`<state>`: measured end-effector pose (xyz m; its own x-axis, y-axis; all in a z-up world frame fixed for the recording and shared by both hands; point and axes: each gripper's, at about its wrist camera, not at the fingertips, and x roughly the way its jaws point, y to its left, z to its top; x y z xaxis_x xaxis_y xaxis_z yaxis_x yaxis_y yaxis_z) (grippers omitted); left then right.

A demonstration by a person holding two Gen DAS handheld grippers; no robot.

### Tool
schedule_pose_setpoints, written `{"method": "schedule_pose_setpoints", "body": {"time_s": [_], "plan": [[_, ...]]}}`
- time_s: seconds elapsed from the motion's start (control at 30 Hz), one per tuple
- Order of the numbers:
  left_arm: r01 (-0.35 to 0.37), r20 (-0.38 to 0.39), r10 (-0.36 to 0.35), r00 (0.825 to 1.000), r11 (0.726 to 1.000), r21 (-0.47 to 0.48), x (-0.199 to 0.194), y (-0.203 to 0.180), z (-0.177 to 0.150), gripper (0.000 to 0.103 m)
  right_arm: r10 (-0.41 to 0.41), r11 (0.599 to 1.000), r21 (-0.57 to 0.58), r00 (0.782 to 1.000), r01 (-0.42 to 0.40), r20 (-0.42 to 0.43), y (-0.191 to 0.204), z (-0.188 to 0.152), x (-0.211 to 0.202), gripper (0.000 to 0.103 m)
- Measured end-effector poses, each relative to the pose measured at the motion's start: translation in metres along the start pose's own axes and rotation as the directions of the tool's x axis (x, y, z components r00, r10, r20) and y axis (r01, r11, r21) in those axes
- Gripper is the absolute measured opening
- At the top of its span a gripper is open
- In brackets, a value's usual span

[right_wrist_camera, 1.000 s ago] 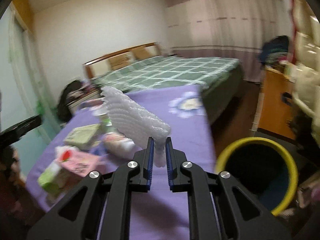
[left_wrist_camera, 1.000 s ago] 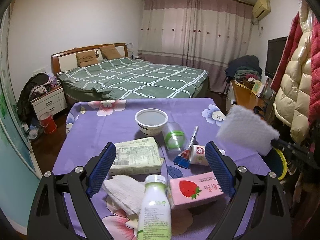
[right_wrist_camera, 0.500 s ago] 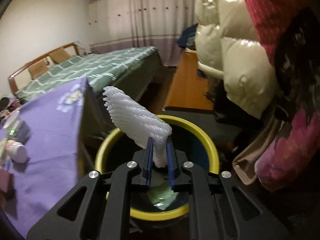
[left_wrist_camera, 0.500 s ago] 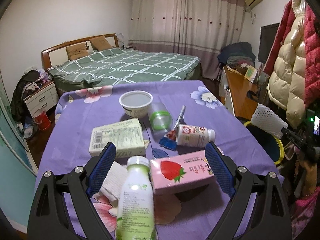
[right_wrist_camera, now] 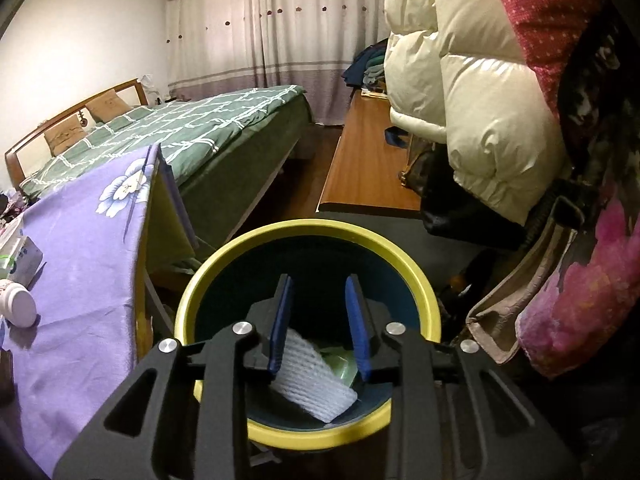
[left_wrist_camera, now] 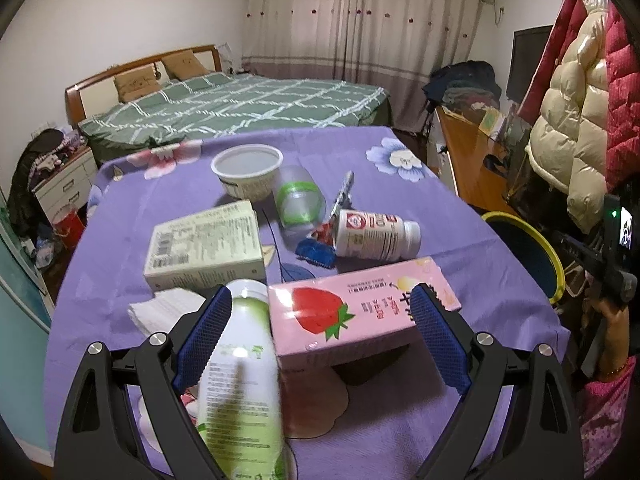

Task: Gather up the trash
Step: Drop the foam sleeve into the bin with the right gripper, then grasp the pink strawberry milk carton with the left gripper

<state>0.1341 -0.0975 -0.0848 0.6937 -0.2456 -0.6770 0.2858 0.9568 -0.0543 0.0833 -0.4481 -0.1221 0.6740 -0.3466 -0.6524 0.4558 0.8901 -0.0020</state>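
Hovering wide over the worktop (left_wrist_camera: 132,216): left claw (left_wrist_camera: 320,334) spread apart, gripping nothing, straddling the green-label bottle (left_wrist_camera: 240,372) and the pink strawberry carton (left_wrist_camera: 360,312). Lying beyond, near one another: flat box (left_wrist_camera: 206,242), clear cup (left_wrist_camera: 298,204), white tub (left_wrist_camera: 248,172), red-label bottle (left_wrist_camera: 374,234). Off the worktop's right edge, right claw (right_wrist_camera: 319,326) poised over the yellow-rimmed bin (right_wrist_camera: 308,230), jaws just opening, nothing pinched; white foam net (right_wrist_camera: 310,376) already down inside the bin. Probably best: clearing the rim before swinging back. For the left, centring on one item only, likely the carton, closing across its narrow sides, avoiding nudging the upright bottle.
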Motion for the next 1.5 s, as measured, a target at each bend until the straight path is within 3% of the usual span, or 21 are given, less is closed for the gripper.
{"method": "schedule_pose_setpoints", "body": {"time_s": [0.33,0.57,0.73,0.83,1.03,1.5], "plan": [[0.072,-0.053,-0.07,0.996,0.997,0.032,0.011,-0.014,-0.009,0.089,0.034,0.999,-0.014,0.999,-0.034,-0.001,0.01,0.0,-0.002,0.031],[0.176,-0.077,-0.17,0.982,0.981,0.083,0.003,-0.038,-0.014,0.089,0.045,0.999,-0.009,0.999,-0.045,0.005,0.012,0.0,-0.007,0.034],[0.115,-0.032,-0.112,0.993,0.986,0.119,-0.002,-0.037,-0.005,0.089,0.053,0.999,-0.007,0.999,-0.053,0.007,0.011,0.0,-0.008,0.034],[0.083,-0.014,-0.082,0.997,0.976,0.204,0.004,-0.045,0.003,0.091,0.06,0.998,-0.008,0.998,-0.06,0.006,0.013,0.001,-0.009,0.034],[0.174,-0.093,-0.153,0.984,0.943,0.285,0.027,-0.063,0.013,0.092,0.071,0.997,-0.014,0.997,-0.071,0.004,0.017,0.002,-0.008,0.036],[0.19,-0.206,-0.123,0.971,0.918,0.348,0.065,-0.098,0.012,0.092,0.09,0.996,-0.002,0.996,-0.09,-0.014,0.014,-0.001,-0.002,0.037]]}}
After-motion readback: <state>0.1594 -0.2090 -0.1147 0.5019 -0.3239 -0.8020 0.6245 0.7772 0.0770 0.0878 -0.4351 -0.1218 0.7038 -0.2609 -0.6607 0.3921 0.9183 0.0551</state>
